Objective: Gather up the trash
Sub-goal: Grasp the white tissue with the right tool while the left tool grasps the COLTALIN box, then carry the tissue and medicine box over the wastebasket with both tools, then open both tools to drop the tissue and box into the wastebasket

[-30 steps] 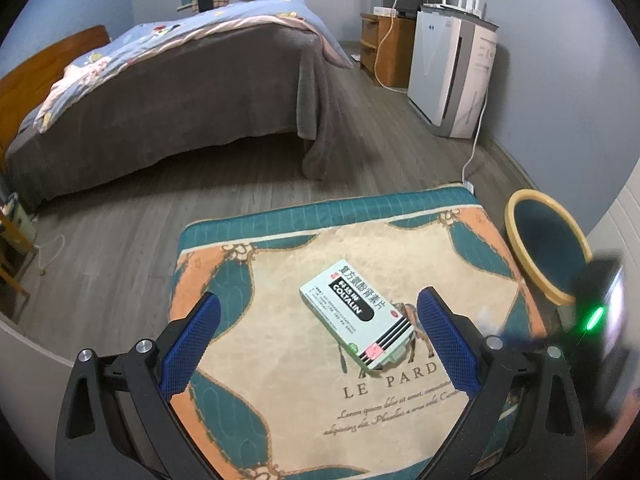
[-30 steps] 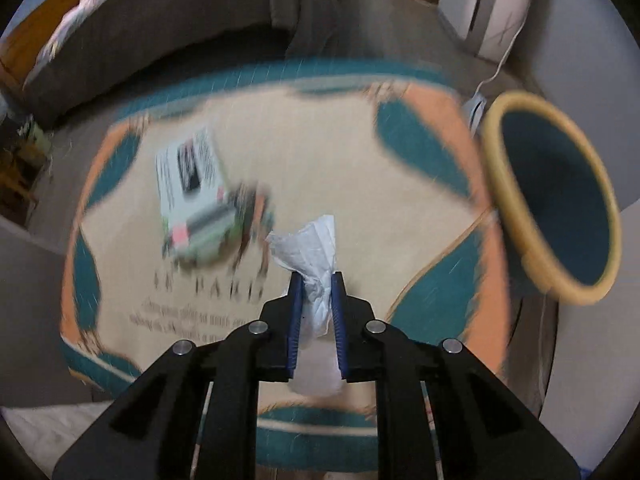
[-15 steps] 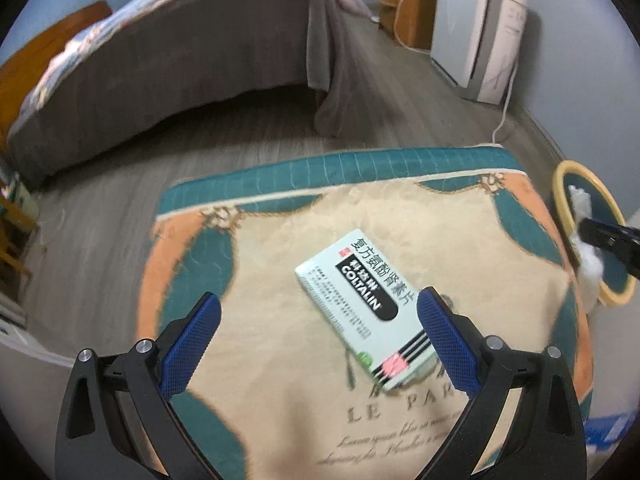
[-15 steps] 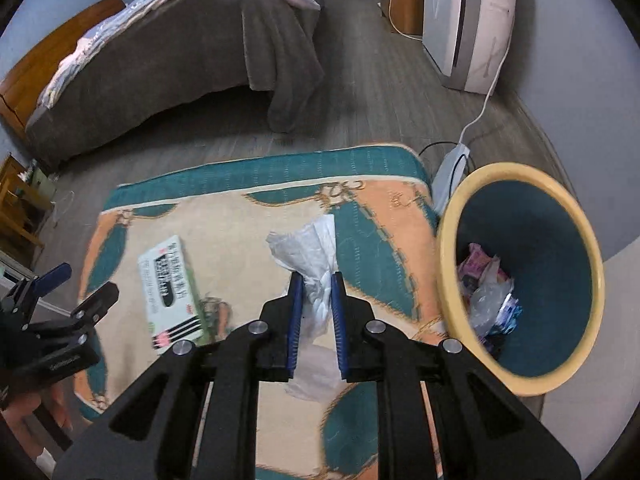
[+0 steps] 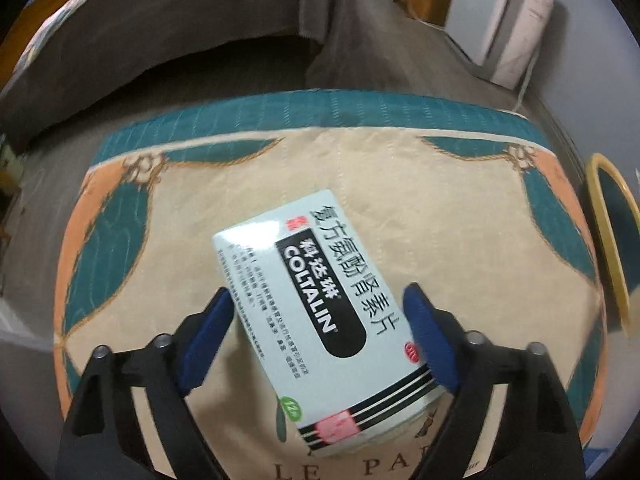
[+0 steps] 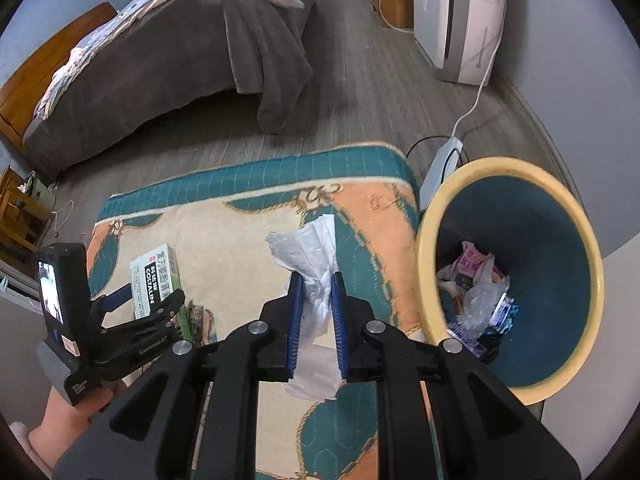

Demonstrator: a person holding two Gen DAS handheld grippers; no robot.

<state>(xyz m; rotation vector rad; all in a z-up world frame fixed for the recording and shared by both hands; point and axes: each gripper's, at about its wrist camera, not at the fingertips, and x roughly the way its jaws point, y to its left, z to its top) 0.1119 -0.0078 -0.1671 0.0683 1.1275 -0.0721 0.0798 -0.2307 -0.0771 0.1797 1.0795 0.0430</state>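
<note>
A pale green medicine box [image 5: 316,312] lies on the patterned rug [image 5: 400,208]. My left gripper [image 5: 318,300] points down over it, and the jaws are closing with the box between the blue pads; a sliver of rug still shows at the left pad. In the right wrist view the same box [image 6: 154,276] sits under the left gripper [image 6: 150,298]. My right gripper [image 6: 316,280] is shut on a crumpled white tissue [image 6: 308,248], hanging above the rug [image 6: 240,240] just left of the yellow-rimmed teal bin [image 6: 512,168], which holds several wrappers.
The bin's rim [image 5: 600,164] shows at the rug's right edge. A white power strip [image 6: 440,164] and cord lie behind the bin, near a white appliance [image 6: 460,20]. A bed with a grey blanket [image 6: 180,60] stands beyond the rug. A hand [image 6: 68,420] holds the left gripper.
The left gripper has dropped close over the box and its jaws have narrowed around it. The right gripper has carried the tissue rightward, up to the bin.
</note>
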